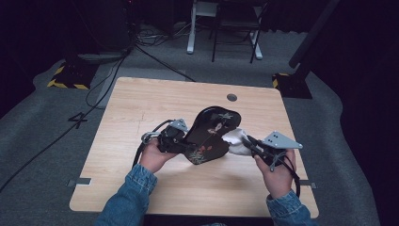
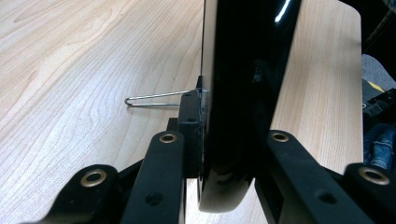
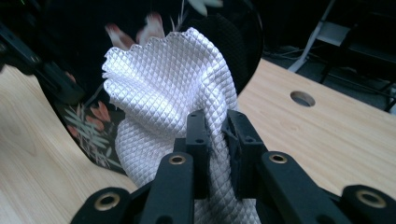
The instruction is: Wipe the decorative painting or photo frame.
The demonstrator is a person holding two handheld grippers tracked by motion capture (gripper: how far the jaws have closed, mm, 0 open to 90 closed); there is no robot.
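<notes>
**Black tray held on edge, white cloth pressed against it**

Nearest me, at the bottom of the high view, my two denim sleeves come in from the lower edge. My left tongs (image 1: pixel 181 141) sit left of centre and are clamped on the rim of the black lacquered tray (image 1: pixel 211 134), which stands tilted on edge in the middle of the frame, its lower end close to the tabletop (image 1: pixel 141 101). In the left gripper view the glossy tray edge (image 2: pixel 243 93) runs up the centre of the frame between my two black jaws, which press on it from both sides; a thin wire loop (image 2: pixel 149 101) sticks out at centre left, above the pale wood.

My right tongs (image 1: pixel 251 143) lie right of centre in the high view, closed on a bunched white cloth (image 1: pixel 236 140) that touches the right side of the tray. In the right gripper view the cloth (image 3: pixel 159 88) has a quilted diamond weave and rises from the pinched jaws at bottom centre to the upper middle, against the tray's dark face (image 3: pixel 84 116) with its painted leaves and pink flowers at the left.

Farther off, a round cable hole (image 1: pixel 231 97) sits near the far edge of the tabletop. Beyond it, at the top of the frame, are grey carpet, black cables and a chair frame (image 1: pixel 235 28).
</notes>
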